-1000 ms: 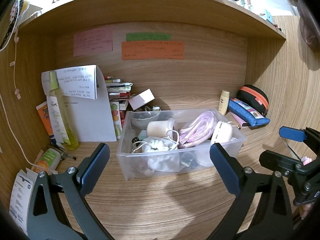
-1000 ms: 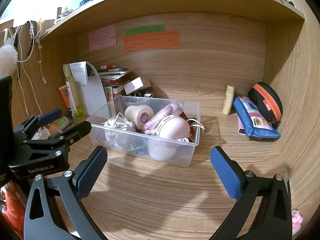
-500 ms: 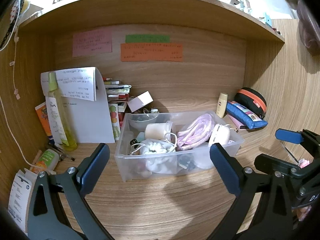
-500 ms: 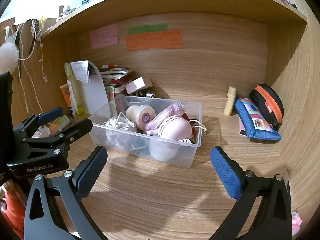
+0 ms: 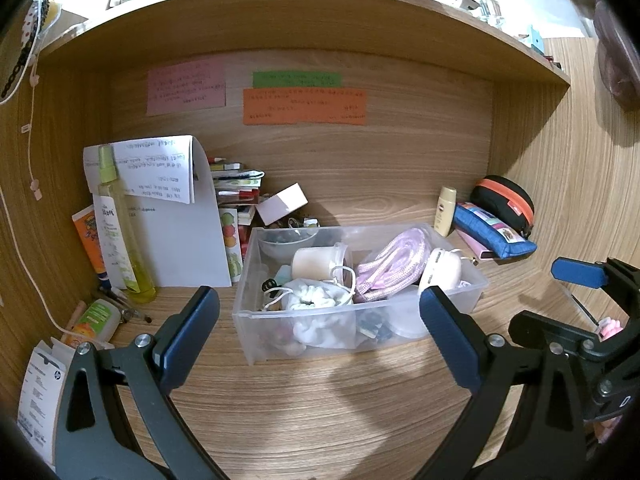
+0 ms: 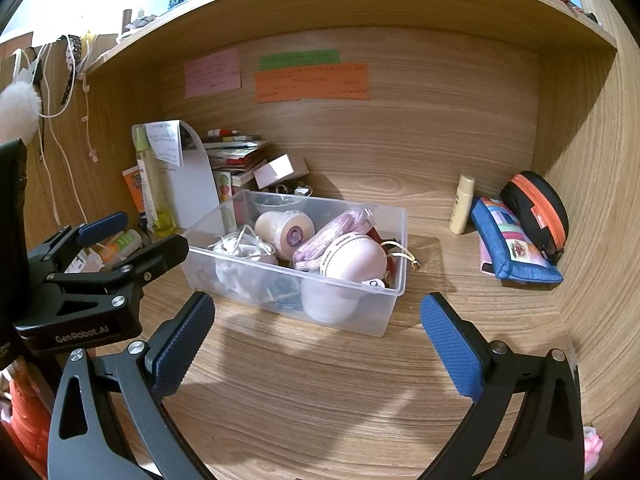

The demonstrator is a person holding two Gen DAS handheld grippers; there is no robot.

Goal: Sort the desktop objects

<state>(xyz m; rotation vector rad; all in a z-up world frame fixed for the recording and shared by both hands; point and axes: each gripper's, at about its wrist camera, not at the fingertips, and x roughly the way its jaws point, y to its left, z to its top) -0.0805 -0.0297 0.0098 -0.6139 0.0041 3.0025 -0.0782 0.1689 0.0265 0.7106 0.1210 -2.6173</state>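
While you hold both tools low over the wooden desk point(image 5: 320, 408), your left gripper point(image 5: 320, 336) fills the bottom of the left wrist view with its blue pads point(image 5: 188, 344) spread wide and nothing between them. Your right gripper point(image 6: 316, 344) stands the same way at the bottom of the right wrist view, jaws parted and empty; it also shows at the right edge of the left view, just as the left tool shows at the left edge of the right view.

Beyond the pads, at frame centre, the clear plastic bin point(image 5: 256, 312) rests on the desk. It holds a white drawstring pouch point(image 5: 316, 300), a cream jar point(image 5: 316, 262) lying on its side, a pink coiled cord point(image 5: 392, 272) and a round pink-white case point(image 6: 352, 258).

Farther back, at middle left, a tall yellow-green spray bottle point(image 5: 120, 232) stands before a curled white paper point(image 5: 180, 232). At middle right, a small cream tube point(image 6: 462, 204) stands upright beside a blue pouch point(image 6: 508, 248) and a black case with orange zip point(image 6: 536, 208).

On the back wall, upper centre, pink, green and orange notes point(image 5: 304, 106) are stuck.
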